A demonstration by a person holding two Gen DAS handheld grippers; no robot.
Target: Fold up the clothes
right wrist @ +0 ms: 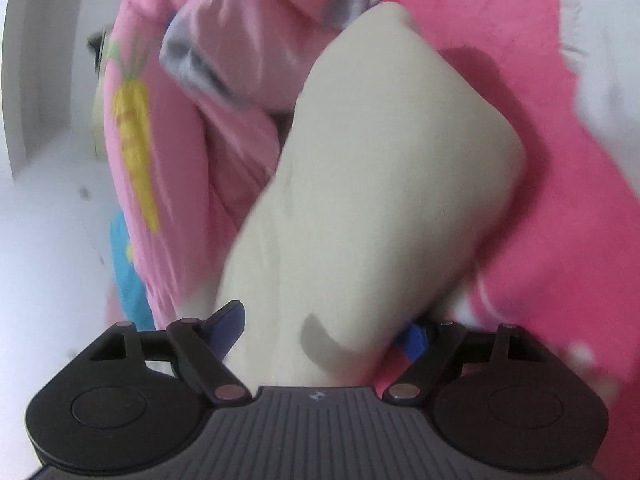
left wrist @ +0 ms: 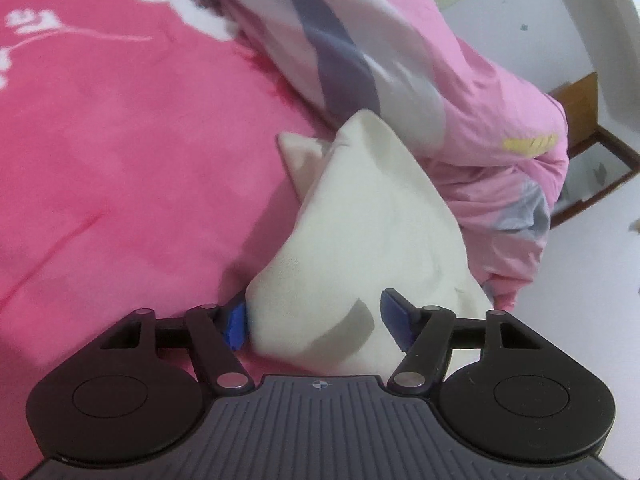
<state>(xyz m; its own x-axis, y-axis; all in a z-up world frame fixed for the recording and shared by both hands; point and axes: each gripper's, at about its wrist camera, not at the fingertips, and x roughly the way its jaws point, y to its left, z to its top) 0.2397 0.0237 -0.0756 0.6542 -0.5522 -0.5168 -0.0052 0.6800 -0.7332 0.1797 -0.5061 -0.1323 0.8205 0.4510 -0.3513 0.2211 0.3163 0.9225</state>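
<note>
A cream garment (left wrist: 360,216) lies bunched on a bright pink bedsheet (left wrist: 120,160), rising toward 12 o'clock in both wrist views. The left gripper (left wrist: 320,322) has its blue pads (left wrist: 237,326) spread wide, the cloth sitting between them; whether they pinch it cannot be told. The right gripper (right wrist: 322,330) likewise straddles the garment (right wrist: 380,184), grip uncertain through motion blur. A pale pink quilt (left wrist: 480,120), printed with a yellow carrot (right wrist: 134,148), is heaped at 1 o'clock beside the garment.
</note>
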